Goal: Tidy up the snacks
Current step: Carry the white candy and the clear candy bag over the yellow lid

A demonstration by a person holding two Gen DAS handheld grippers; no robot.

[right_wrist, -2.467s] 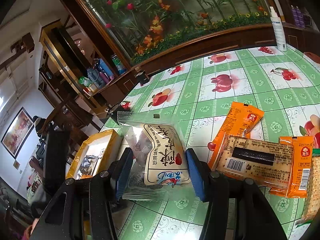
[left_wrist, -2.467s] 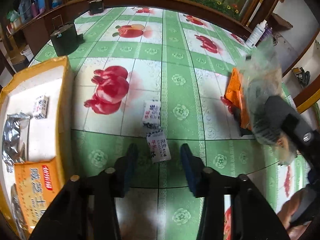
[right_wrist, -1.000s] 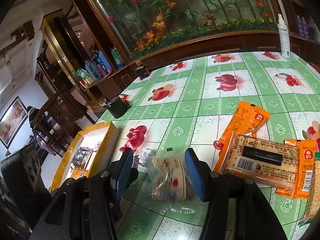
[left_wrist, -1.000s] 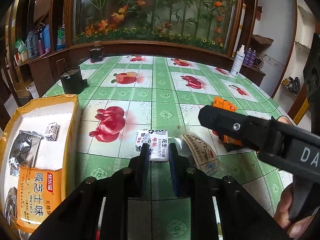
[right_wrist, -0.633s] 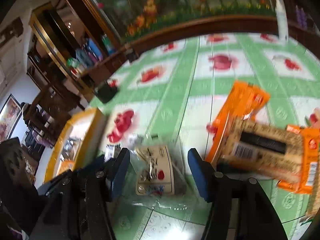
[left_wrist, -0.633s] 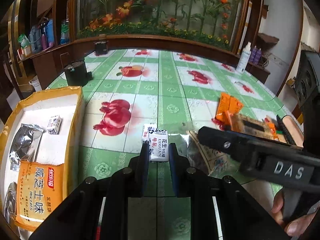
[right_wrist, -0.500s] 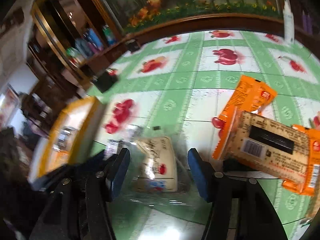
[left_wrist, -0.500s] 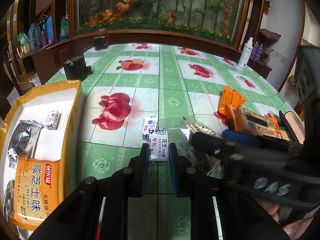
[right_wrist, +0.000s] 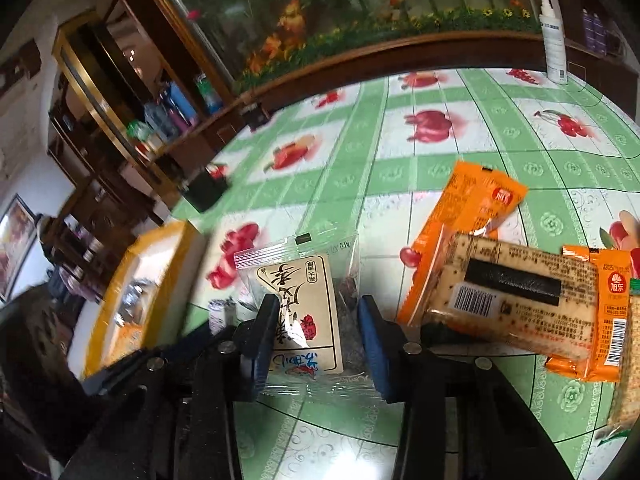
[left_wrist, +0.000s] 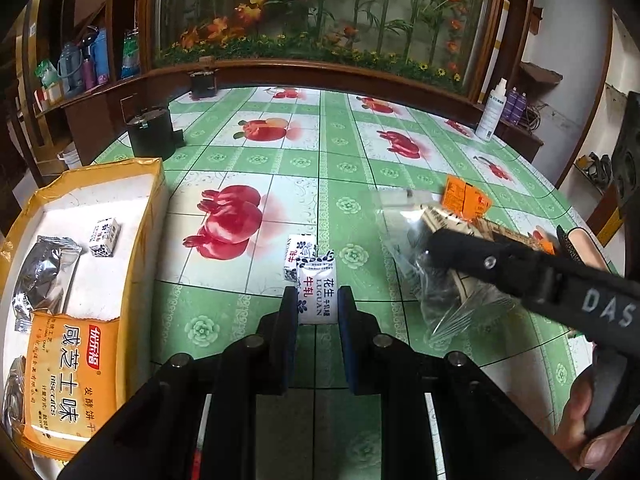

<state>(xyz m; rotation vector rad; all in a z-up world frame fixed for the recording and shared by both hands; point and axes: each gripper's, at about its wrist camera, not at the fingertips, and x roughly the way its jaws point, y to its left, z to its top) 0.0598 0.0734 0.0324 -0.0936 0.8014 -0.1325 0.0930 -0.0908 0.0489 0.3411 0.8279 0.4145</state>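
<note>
Crinkly clear packet (right_wrist: 308, 312) lies lengthwise between my right tongs' (right_wrist: 314, 334) closing jaws, while my left tongs (left_wrist: 318, 310) clamp the small white candy (left_wrist: 317, 296), yellow box (left_wrist: 140, 216) off to their left.

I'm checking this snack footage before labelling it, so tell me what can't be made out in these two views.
- Left wrist view: the clear plastic snack bag is blurred and partly behind the right gripper.
- Left wrist view: the second small white candy packet is half covered by the white peanut candy packet held in the left gripper.
- Right wrist view: the yellow cardboard box is smeared; its contents are unreadable.
- Right wrist view: the speckled cracker pack is cut off by the right edge.
</note>
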